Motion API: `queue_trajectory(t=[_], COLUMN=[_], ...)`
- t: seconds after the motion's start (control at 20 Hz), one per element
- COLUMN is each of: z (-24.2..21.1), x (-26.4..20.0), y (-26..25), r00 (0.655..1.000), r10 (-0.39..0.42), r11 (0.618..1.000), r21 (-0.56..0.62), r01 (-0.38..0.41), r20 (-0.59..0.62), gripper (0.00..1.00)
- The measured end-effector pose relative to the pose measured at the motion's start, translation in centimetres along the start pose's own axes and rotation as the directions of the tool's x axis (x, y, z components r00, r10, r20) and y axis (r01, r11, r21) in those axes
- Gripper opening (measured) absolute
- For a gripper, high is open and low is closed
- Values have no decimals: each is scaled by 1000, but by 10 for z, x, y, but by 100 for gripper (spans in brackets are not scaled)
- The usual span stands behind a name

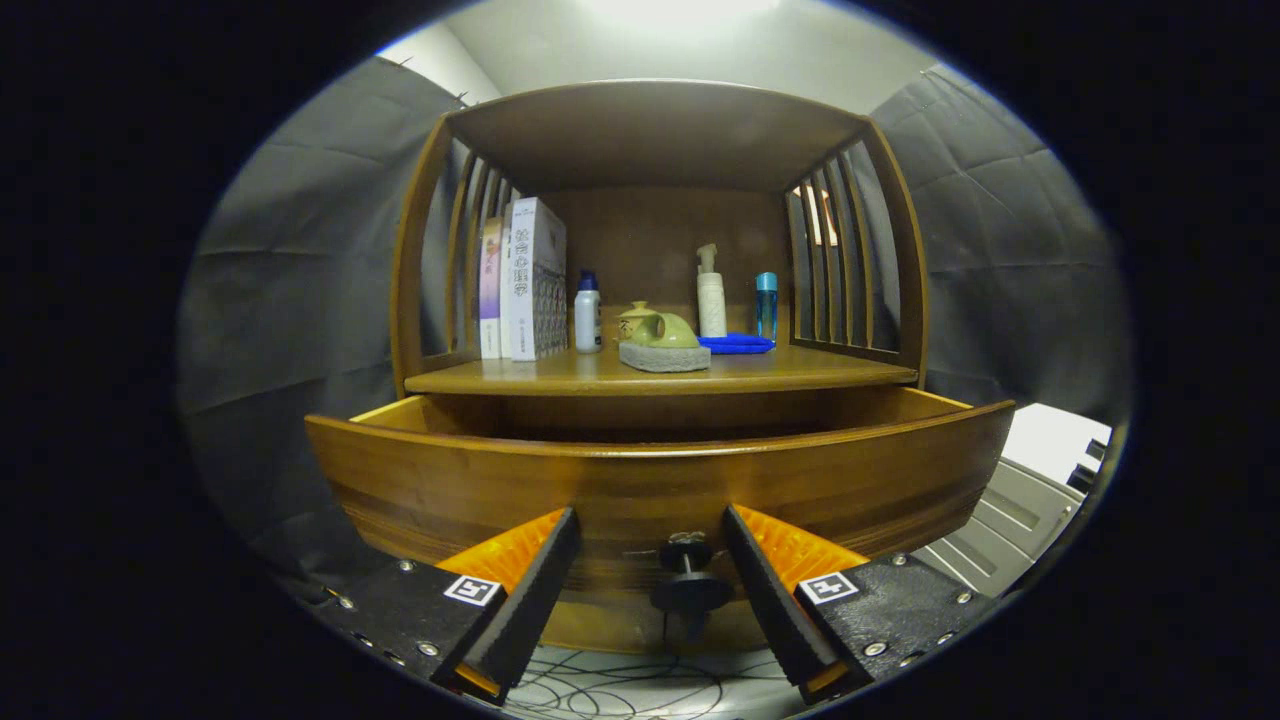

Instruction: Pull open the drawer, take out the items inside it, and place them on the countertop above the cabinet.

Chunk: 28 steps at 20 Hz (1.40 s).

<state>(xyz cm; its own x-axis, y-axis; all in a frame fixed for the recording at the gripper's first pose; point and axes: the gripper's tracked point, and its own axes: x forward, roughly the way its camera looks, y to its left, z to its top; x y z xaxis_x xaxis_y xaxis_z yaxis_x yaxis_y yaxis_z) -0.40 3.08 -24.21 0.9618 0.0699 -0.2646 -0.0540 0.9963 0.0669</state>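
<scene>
While the drawer [660, 480] stands pulled out, its knob [688, 585] sits between the wide-open jaws of the gripper [650, 560], untouched. Its inside lies at twelve o'clock, hidden behind the front panel; the table [560, 378] is above.

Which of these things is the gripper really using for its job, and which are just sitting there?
For the job:
- drawer, pulled out
- knob, between the open fingers, untouched
- gripper
- countertop

Just sitting on the countertop:
- books
- white bottle
- green teapot on a grey pad
- pump bottle
- blue bottle
- blue cloth
</scene>
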Motion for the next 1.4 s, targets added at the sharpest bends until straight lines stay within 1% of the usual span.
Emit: queue_trajectory(t=[0.65,0.9,1.0,1.05,1.1,1.2,1.4], z=[15,17,17,18,27,61,160], x=[88,109,106,105,100,84,37], y=[1,0,-1,-1,-1,-7,-27], r00=[1000,1000,1000,1000,999,995,974], r10=[-3,2,3,16,33,42,10], r11=[1000,1000,999,999,998,998,999], r21=[-6,-10,-32,-46,-52,-43,-41], r01=[3,-2,-3,-15,-31,-38,-1], r20=[24,21,27,17,26,90,226], gripper=[93,93,93,93,93,93,93])
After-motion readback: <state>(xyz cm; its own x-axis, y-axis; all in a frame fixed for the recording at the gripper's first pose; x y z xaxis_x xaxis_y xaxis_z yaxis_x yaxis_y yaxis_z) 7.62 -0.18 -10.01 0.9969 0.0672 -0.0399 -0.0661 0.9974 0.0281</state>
